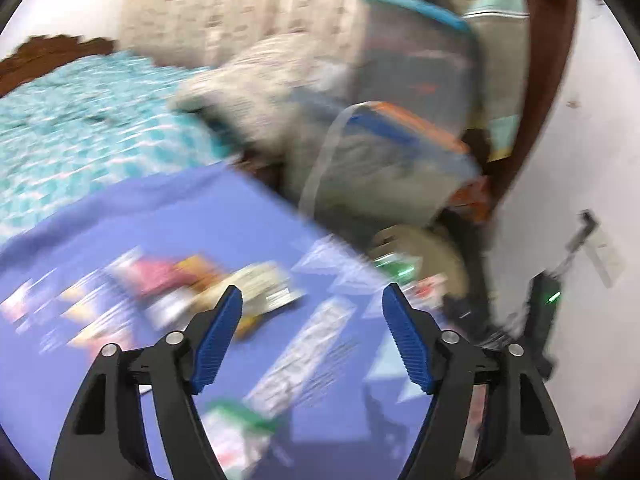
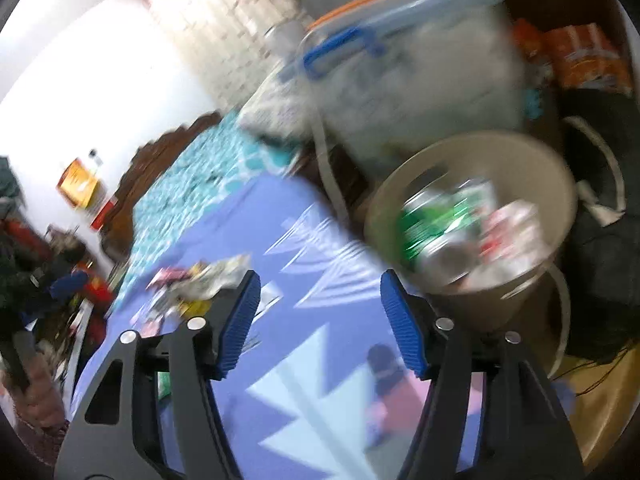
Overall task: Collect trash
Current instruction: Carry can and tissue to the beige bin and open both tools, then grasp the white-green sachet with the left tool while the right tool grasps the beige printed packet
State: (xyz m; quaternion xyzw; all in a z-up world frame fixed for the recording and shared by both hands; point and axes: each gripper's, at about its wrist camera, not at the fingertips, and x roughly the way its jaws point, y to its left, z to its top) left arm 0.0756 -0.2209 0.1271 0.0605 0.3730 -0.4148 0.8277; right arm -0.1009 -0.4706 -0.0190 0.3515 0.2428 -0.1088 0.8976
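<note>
Hovering with jaws spread and empty, the left hand-held gripper is the nearer to the wrapper pile, lying just ahead-left on the purple sheet; the bin stands far right.

Right gripper hangs over the purple cloth, jaws apart with nothing between them. Just ahead to the right sits the beige bin — green and white wrappers inside. More crumpled wrappers lie loose on the cloth, left — everything blurred.
</note>
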